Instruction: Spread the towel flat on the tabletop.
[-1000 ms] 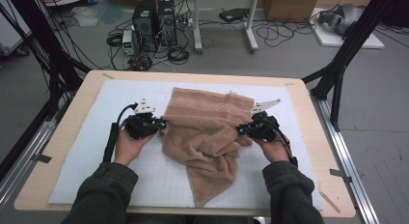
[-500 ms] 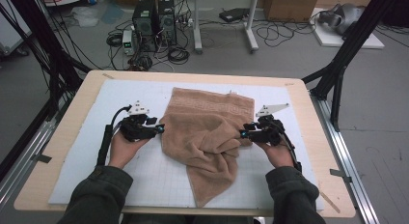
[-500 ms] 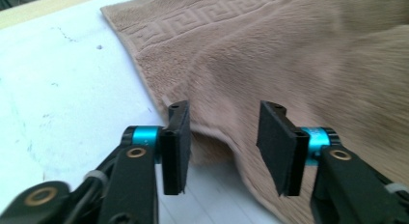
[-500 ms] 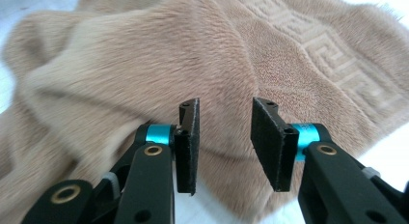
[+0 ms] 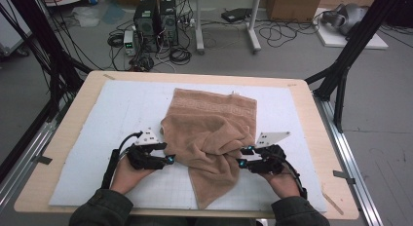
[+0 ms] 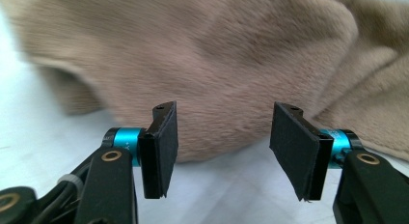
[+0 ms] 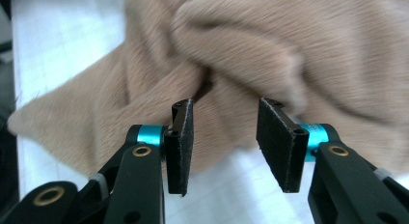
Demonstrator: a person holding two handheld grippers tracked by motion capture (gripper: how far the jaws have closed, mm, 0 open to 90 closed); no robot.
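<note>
On the desk, both grippers' fingers, just opened and empty, flank the towel; a shallow pinch could slip.

towel blurred, cropped by frame edges

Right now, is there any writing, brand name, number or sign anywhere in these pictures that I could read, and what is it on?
None can be read.
The brown towel has a small tag at its far edge, too small to read.
The white mat carries only a faint grid, no figures.
The computer towers on the floor beyond the table show no legible label.
The cardboard boxes are too blurred to read.
</note>
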